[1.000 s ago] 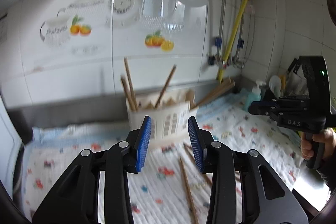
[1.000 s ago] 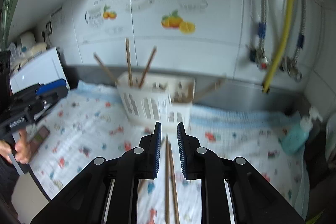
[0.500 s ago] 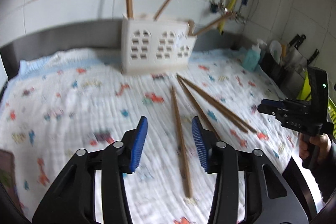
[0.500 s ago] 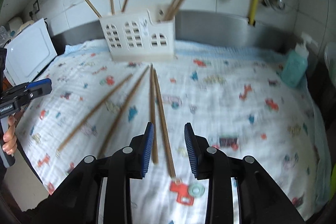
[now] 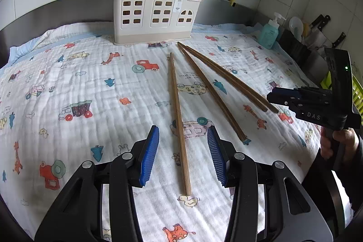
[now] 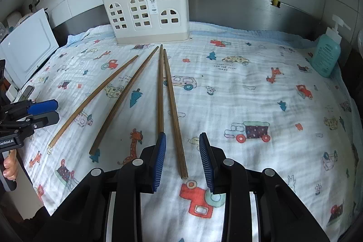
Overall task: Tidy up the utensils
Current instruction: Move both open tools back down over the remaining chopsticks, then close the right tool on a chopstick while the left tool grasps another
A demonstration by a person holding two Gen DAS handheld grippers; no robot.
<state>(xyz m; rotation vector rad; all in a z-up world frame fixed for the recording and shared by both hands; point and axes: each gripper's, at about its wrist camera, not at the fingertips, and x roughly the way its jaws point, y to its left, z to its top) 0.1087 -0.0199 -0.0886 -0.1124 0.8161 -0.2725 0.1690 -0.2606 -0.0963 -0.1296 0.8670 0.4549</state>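
Observation:
Several wooden chopsticks lie on a patterned cloth in front of a white utensil holder [image 5: 154,10], also in the right wrist view [image 6: 147,15], which holds more chopsticks. My left gripper [image 5: 182,153] is open and empty, its jaws either side of the leftmost chopstick [image 5: 178,115]. My right gripper [image 6: 182,158] is open and empty, astride the near end of the rightmost chopstick [image 6: 173,110]; a second one [image 6: 160,87] runs by its left finger. Each gripper shows in the other's view, the right [image 5: 295,99] and the left [image 6: 40,110].
A teal soap bottle [image 6: 325,53] stands at the cloth's back right. Knives and utensils [image 5: 317,31] sit in a rack at the right. A white appliance [image 6: 27,49] stands at the left. A steel backsplash and tiled wall run behind the holder.
Both grippers have come down and back from the holder to just above the cloth, over the near ends of the lying chopsticks. The right gripper's jaws have opened wider.

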